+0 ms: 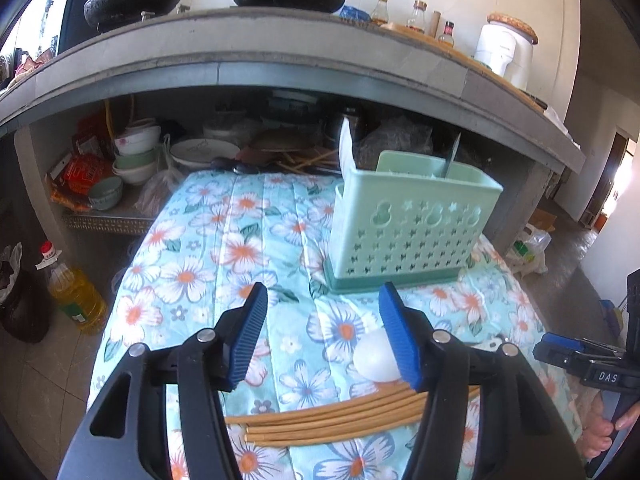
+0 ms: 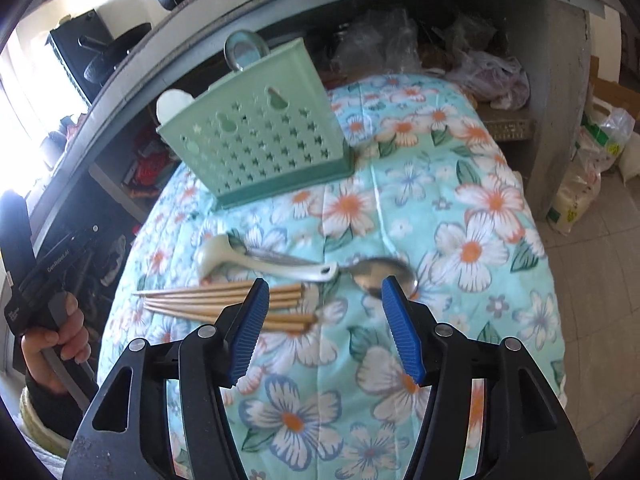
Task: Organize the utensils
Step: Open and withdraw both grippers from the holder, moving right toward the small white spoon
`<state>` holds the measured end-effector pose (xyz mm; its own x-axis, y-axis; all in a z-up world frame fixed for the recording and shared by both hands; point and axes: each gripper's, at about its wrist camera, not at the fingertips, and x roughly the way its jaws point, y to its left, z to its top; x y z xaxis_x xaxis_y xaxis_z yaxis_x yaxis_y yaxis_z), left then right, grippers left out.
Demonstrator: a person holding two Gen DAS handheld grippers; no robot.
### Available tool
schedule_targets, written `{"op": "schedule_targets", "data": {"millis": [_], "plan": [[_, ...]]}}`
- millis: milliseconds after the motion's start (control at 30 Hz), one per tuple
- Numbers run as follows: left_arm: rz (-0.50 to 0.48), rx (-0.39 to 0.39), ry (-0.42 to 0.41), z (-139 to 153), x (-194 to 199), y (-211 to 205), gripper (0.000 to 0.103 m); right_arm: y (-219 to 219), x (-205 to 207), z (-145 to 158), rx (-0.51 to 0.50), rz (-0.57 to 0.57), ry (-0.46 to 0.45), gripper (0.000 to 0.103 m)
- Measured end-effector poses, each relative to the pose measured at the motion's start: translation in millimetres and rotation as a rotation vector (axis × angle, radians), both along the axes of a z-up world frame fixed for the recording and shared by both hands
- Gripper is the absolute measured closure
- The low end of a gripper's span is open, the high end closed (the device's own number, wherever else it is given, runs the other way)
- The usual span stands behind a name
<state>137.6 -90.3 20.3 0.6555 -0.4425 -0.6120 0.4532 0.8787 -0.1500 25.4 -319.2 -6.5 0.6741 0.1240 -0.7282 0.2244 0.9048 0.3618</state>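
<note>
A mint green perforated utensil holder (image 1: 412, 236) (image 2: 260, 140) stands on the floral cloth, with a white spoon (image 1: 346, 148) and a metal handle (image 1: 452, 156) sticking out of it. In front of it lie a bundle of bamboo chopsticks (image 1: 332, 420) (image 2: 224, 300), a white ladle-shaped spoon (image 1: 374, 360) (image 2: 248, 258) and a metal spoon (image 2: 384, 274). My left gripper (image 1: 324, 296) hovers open over the chopsticks and the white spoon's bowl. My right gripper (image 2: 324, 292) is open above the chopstick ends and the metal spoon. Nothing is between either pair of jaws.
The floral cloth (image 2: 472, 240) covers a small raised surface that drops off on all sides. Behind it is a shelf with bowls and plates (image 1: 136, 152) under a concrete counter (image 1: 280, 60) bearing black pots. An oil bottle (image 1: 76, 292) and bags (image 2: 592, 152) sit on the floor.
</note>
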Motion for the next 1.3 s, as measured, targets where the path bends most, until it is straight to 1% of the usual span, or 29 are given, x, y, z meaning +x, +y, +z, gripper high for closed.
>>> {"op": "schedule_targets", "data": {"millis": [133, 267, 500, 600, 767, 967, 1167, 1300], "plan": [[-0.009, 0.034, 0.030, -14, 0, -3, 0.045, 11, -7, -11, -0.022, -0.004, 0.021, 0.045], [-0.014, 0.080, 0.066, -27, 3, -9, 0.043, 19, -8, -16, -0.029, -0.005, 0.035, 0.045], [0.001, 0.157, 0.143, -50, 12, -12, 0.042, 31, -6, -22, -0.010, 0.014, 0.039, 0.044], [0.012, 0.184, 0.151, -53, 12, -12, 0.041, 33, -5, -26, -0.006, 0.030, 0.040, 0.042], [0.034, 0.208, 0.160, -58, 13, -12, 0.037, 32, -2, -30, -0.004, 0.048, 0.045, 0.042], [0.050, 0.237, 0.182, -65, 18, -14, 0.036, 29, -2, -30, 0.014, 0.053, 0.033, 0.042], [0.053, 0.254, 0.181, -67, 21, -19, 0.036, 28, -1, -32, 0.024, 0.051, 0.033, 0.041], [0.071, 0.269, 0.185, -70, 23, -19, 0.035, 27, -1, -25, 0.013, 0.062, 0.010, 0.042]]}}
